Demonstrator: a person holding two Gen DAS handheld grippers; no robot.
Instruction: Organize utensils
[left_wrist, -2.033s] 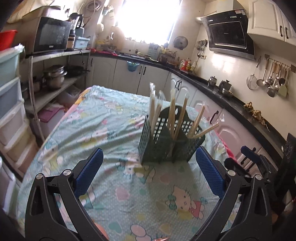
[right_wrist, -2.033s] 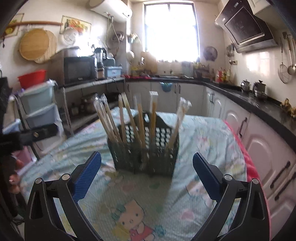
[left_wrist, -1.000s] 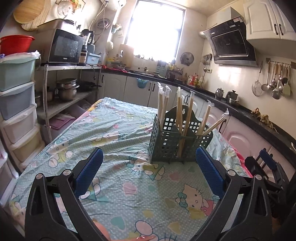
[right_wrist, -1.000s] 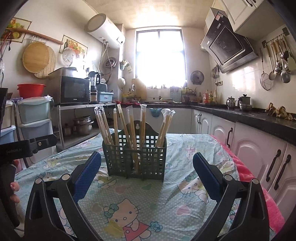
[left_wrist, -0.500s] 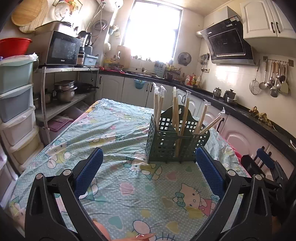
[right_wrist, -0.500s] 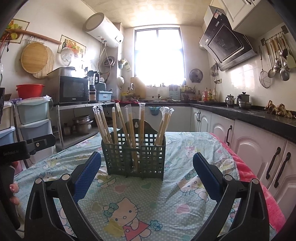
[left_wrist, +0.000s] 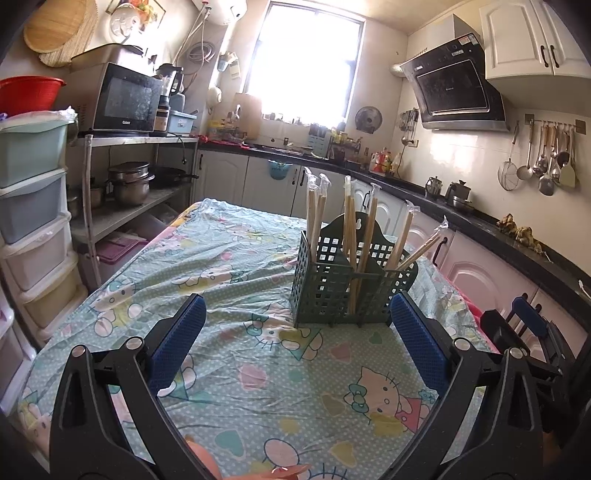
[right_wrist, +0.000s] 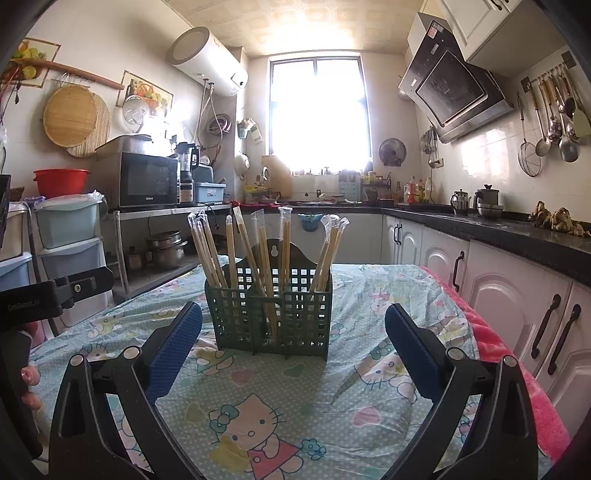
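Pale turquoise cloth printed with cartoon cats and hearts (left_wrist: 236, 258) covers the whole surface, wrinkled in long folds, with a pink cloth edge (right_wrist: 517, 373) showing along its right side in the right wrist view. White kitchen cabinets (right_wrist: 509, 295) under a black counter run along the right wall and the far wall below a bright window (right_wrist: 319, 110); a black microwave (left_wrist: 125, 98) sits on a metal shelf rack at the left.

On the cloth, towards its right half in the left wrist view, stands a dark green plastic lattice utensil caddy (left_wrist: 332, 280) with a raised arched back panel. It is upright and split into compartments. Wooden chopsticks in clear plastic sleeves (right_wrist: 266, 266) stand in it, some nearly vertical, others leaning outward to the left and right; which pair sits in which compartment is hard to tell.

The left gripper (left_wrist: 295, 339) hovers over the cloth with its blue-padded fingers (left_wrist: 179, 339) spread wide and nothing between them; the caddy lies ahead and near its right finger. The right gripper (right_wrist: 293, 347) is likewise spread wide and empty, with blue-padded fingers (right_wrist: 173, 343), and the caddy stands centred just beyond them. Fingertips of a hand (right_wrist: 29, 384) show at the left edge of the right wrist view, on the other gripper's black body.
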